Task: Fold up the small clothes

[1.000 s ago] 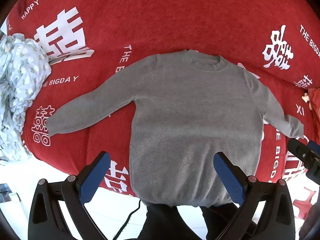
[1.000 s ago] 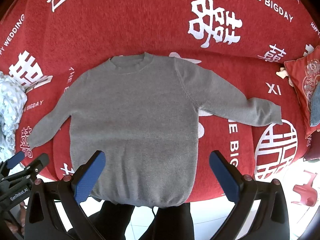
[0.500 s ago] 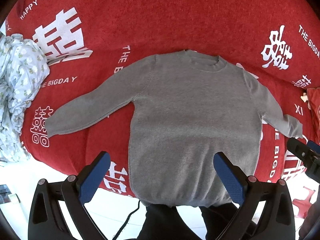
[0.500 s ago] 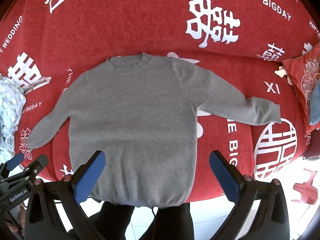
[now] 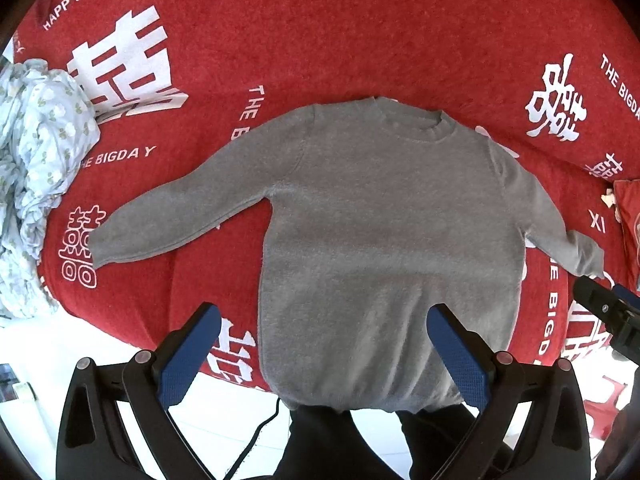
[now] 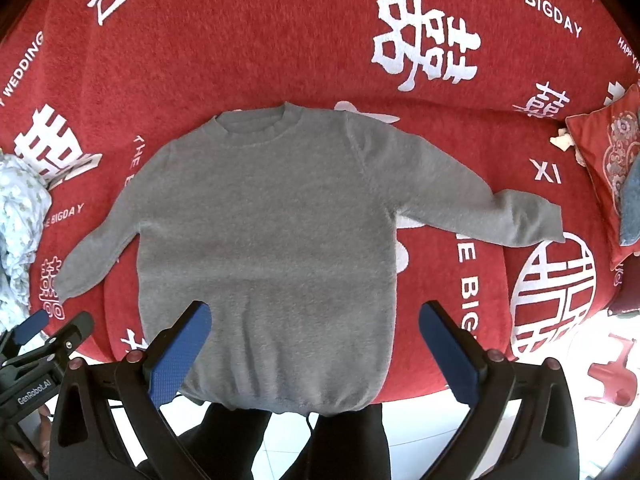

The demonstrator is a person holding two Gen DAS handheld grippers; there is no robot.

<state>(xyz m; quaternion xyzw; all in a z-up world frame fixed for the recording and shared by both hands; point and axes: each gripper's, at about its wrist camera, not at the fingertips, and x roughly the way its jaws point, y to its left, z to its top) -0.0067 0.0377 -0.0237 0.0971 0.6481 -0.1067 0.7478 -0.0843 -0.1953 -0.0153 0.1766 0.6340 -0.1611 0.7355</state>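
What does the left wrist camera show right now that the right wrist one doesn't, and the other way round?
Only the left wrist view shows the full crumpled pale printed cloth and the right claw's tip at its edge. Only the right wrist view shows the embroidered red cushion, a red plastic stool and the left claw at its edge. Both show the grey sweater spread flat, sleeves out, on the red cover, with each open claw empty.
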